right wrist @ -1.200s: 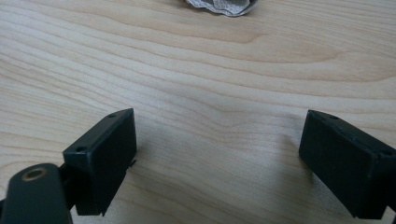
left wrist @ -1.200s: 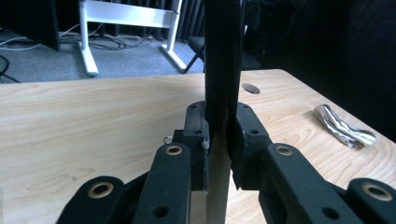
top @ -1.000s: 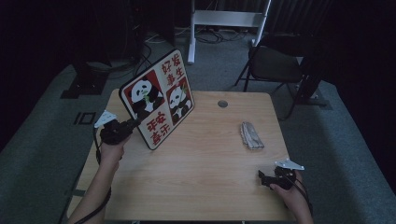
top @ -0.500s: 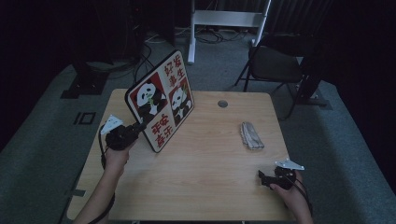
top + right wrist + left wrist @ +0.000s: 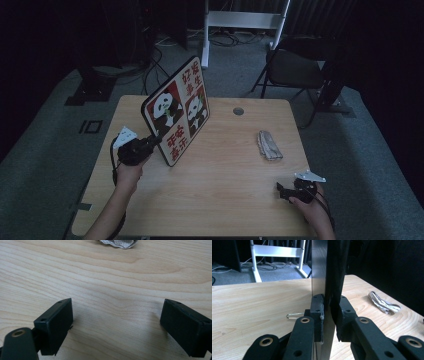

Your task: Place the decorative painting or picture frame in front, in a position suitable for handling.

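High view: we find a square panda board point(image 5: 177, 117) standing on edge on the desk point(image 5: 220, 200), tilted, its printed face (two panda pictures with red characters) turned toward the right side of the desk. We take the board as our landmark. The left claw point(image 5: 152, 141) is clamped on the board's near lower edge, with the person's left hand point(image 5: 129, 172) behind it, toward the desk's near edge.

In the left gripper view we confirm the grip: the left claw point(image 5: 329, 315) has one black pad on each face of the board point(image 5: 319, 270), both pads pressing on it, with the board rising upright between them. A small wire clip point(image 5: 294, 315) lies flat on the desk point(image 5: 249, 305) to the left of the board in that view.

To the right of the board, well apart from it, a crumpled grey wad point(image 5: 269, 145) lies on the wood; it also appears in the left gripper view point(image 5: 383, 303).

The right claw point(image 5: 281, 191) rests near the desk's front right corner, far from the board. In the right gripper view we note the right claw point(image 5: 116, 323) spread wide over bare wood point(image 5: 112, 277), nothing between the pads, with the wad point(image 5: 117, 243) at the top edge.
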A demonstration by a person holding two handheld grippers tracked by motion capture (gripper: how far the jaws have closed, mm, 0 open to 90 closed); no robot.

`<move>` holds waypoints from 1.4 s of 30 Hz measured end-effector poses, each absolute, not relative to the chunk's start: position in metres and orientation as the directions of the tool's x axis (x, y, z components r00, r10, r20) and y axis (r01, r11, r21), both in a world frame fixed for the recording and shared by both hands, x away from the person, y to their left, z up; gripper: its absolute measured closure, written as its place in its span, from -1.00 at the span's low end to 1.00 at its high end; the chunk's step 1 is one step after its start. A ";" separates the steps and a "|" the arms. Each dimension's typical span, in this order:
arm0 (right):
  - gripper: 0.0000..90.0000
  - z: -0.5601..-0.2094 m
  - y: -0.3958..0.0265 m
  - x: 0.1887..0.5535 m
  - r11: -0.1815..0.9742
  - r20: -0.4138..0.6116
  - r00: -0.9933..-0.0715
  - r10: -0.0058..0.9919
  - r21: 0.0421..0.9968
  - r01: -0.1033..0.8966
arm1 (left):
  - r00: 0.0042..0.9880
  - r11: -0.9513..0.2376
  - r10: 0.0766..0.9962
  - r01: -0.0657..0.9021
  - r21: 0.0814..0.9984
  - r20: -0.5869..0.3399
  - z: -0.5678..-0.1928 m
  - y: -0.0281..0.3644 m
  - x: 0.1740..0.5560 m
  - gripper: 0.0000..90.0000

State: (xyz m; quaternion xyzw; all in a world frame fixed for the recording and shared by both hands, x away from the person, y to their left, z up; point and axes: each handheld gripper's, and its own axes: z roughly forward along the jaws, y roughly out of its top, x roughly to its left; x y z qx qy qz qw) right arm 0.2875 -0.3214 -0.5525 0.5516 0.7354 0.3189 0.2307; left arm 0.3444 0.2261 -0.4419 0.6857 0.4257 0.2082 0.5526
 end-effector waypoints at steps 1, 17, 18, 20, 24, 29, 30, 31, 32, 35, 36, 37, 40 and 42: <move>-0.76 -0.553 -0.321 0.287 0.188 0.012 -0.285 0.958 0.724 0.664 | 0.555 -0.026 0.811 0.353 0.935 -0.187 -0.442 0.226 0.344 0.75; -0.76 -0.552 -0.321 0.287 0.189 0.012 -0.285 0.958 0.723 0.665 | 0.591 0.002 0.770 0.377 0.926 -0.242 -0.446 0.212 0.317 0.74; -0.76 -0.552 -0.321 0.287 0.189 0.012 -0.285 0.958 0.723 0.665 | 0.591 0.002 0.770 0.377 0.926 -0.242 -0.446 0.212 0.317 0.74; -0.76 -0.552 -0.321 0.287 0.189 0.012 -0.285 0.958 0.723 0.665 | 0.601 0.001 0.761 0.376 0.927 -0.244 -0.446 0.211 0.311 0.74; -0.76 -0.552 -0.321 0.287 0.189 0.012 -0.285 0.958 0.723 0.665 | 0.601 0.004 0.760 0.376 0.927 -0.247 -0.447 0.208 0.301 0.74; -0.76 -0.552 -0.321 0.287 0.189 0.012 -0.285 0.958 0.723 0.664 | 0.616 -0.013 0.749 0.379 0.925 -0.242 -0.446 0.204 0.290 0.74; -0.76 -0.552 -0.321 0.287 0.189 0.012 -0.285 0.958 0.723 0.664 | 0.616 -0.013 0.749 0.379 0.925 -0.242 -0.446 0.204 0.290 0.74; -0.76 -0.552 -0.321 0.287 0.188 0.012 -0.285 0.958 0.723 0.664 | 0.619 -0.007 0.744 0.385 0.923 -0.253 -0.446 0.202 0.284 0.74; -0.76 -0.552 -0.321 0.287 0.188 0.012 -0.285 0.958 0.723 0.664 | 0.622 -0.014 0.742 0.384 0.923 -0.248 -0.446 0.200 0.281 0.73; -0.76 -0.552 -0.321 0.287 0.189 0.011 -0.285 0.958 0.723 0.664 | 0.635 -0.019 0.733 0.378 0.926 -0.244 -0.446 0.198 0.274 0.73; -0.76 -0.553 -0.321 0.288 0.189 0.011 -0.286 0.958 0.724 0.664 | 0.639 -0.017 0.729 0.376 0.926 -0.246 -0.447 0.198 0.271 0.73; -0.76 -0.553 -0.321 0.288 0.189 0.011 -0.286 0.958 0.724 0.664 | 0.642 -0.019 0.726 0.376 0.926 -0.246 -0.447 0.197 0.269 0.73; -0.76 -0.553 -0.321 0.288 0.189 0.011 -0.285 0.958 0.724 0.664 | 0.641 -0.017 0.726 0.378 0.926 -0.248 -0.447 0.193 0.261 0.73; -0.76 -0.553 -0.321 0.288 0.189 0.011 -0.285 0.958 0.724 0.664 | 0.635 -0.015 0.730 0.383 0.924 -0.251 -0.447 0.189 0.256 0.73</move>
